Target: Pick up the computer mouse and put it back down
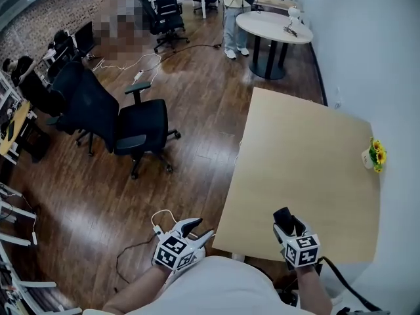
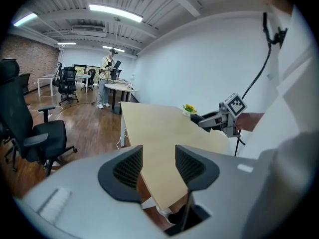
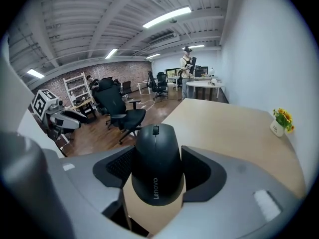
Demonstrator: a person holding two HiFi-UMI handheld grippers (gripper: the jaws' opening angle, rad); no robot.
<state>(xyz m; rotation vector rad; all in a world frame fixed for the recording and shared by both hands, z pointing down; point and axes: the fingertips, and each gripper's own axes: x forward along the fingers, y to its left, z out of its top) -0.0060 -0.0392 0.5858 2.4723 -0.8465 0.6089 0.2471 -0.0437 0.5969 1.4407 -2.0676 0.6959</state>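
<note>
Lettering in grey on the black computer mouse (image 3: pixel 157 161) read "Lenovo", running along its rear half; I could read no other writing. My right gripper (image 3: pixel 157 152) had its jaws pinched on that mouse, one pad against each flank, with the scroll wheel pointing away from me. In the left gripper view the mouse was held up off the counter (image 1: pixel 308 156), with open air below it. From the head view this hand sat at 5 o'clock, above the counter's near edge, forearm coming in from below and the jaws tipped forward and down.

My left gripper (image 1: pixel 199 230) was at 7 o'clock, off the counter and over the wooden floor (image 1: pixel 197 110). Its jaws stood spread with nothing between them, aimed towards 1 o'clock.

I counted one mouse, two grippers and one marker cube on each. One small pot of yellow flowers (image 1: pixel 374 155) stood at 3 o'clock on the counter's far right edge, against the wall. Two black office chairs (image 1: pixel 141 131) stood close together at 10 o'clock, with more behind them. One round table (image 1: pixel 272 25) stood at 12 o'clock, with a person (image 1: pixel 233 18) standing beside it.
</note>
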